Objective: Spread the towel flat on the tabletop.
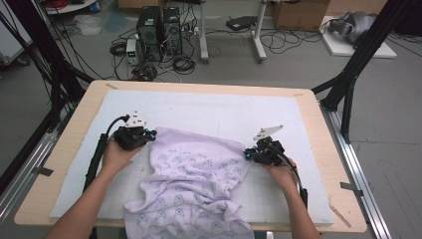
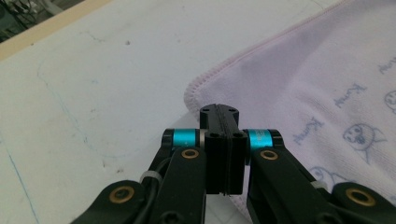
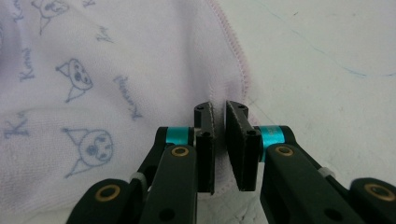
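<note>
A light purple towel (image 1: 191,181) printed with small cartoon faces is being spread on the white mat (image 1: 219,112) that covers the table (image 1: 74,129). The far edge of the towel is stretched between the two tools, while the middle is wrinkled and the near end, at 6 o'clock, hangs over the table edge.

The left gripper (image 1: 144,134) is seen at about 9 o'clock from the towel's middle, at the far left corner of the cloth. In the left gripper view its jaws are pressed fully together (image 2: 219,122) right at the hemmed corner of the towel (image 2: 317,93); whether cloth is pinched between them cannot be told for certain, because the jaws hide the contact.

The right gripper (image 1: 251,153) is placed at about 3 o'clock, at the far right corner. In the right gripper view its jaws stand slightly apart (image 3: 219,122), with only a narrow gap, and the pink-stitched hem of the towel (image 3: 107,93) passes just under them.

By judgement, the far edge is laid out and the right corner appears to be let go. The smoothing of the folds in the middle and the pulling of the hanging end onto the mat are not yet done.
</note>
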